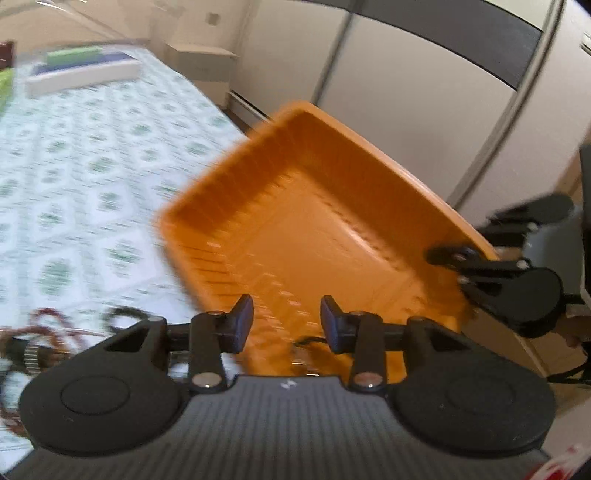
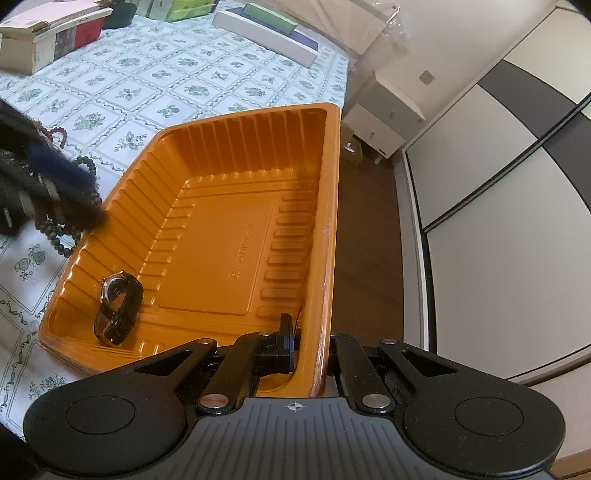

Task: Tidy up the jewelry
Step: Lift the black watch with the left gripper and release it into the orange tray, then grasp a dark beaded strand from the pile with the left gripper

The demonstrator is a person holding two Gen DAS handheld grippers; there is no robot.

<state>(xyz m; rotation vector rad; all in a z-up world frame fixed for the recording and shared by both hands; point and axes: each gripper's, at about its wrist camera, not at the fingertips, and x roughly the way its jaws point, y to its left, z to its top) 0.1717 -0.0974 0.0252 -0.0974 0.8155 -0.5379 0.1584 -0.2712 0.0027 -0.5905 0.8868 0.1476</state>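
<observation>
An orange plastic tray (image 2: 221,236) sits at the table's right edge; it also shows blurred in the left wrist view (image 1: 325,229). A wristwatch (image 2: 118,306) lies in its near left corner. My right gripper (image 2: 310,343) is shut on the tray's right rim, one finger inside and one outside. My left gripper (image 1: 286,325) is open and empty, above the tray's near wall; it appears blurred at the left in the right wrist view (image 2: 55,188). Dark green beads (image 2: 62,236) and reddish beads (image 2: 55,133) lie on the cloth left of the tray. The reddish beads (image 1: 48,328) also show by my left gripper.
The table has a white cloth (image 2: 155,85) with green flowers. Books (image 2: 48,37) and flat boxes (image 2: 266,33) lie at the far end. The wooden floor (image 2: 365,221) and a sliding wardrobe (image 2: 498,184) are to the right, past the table's edge.
</observation>
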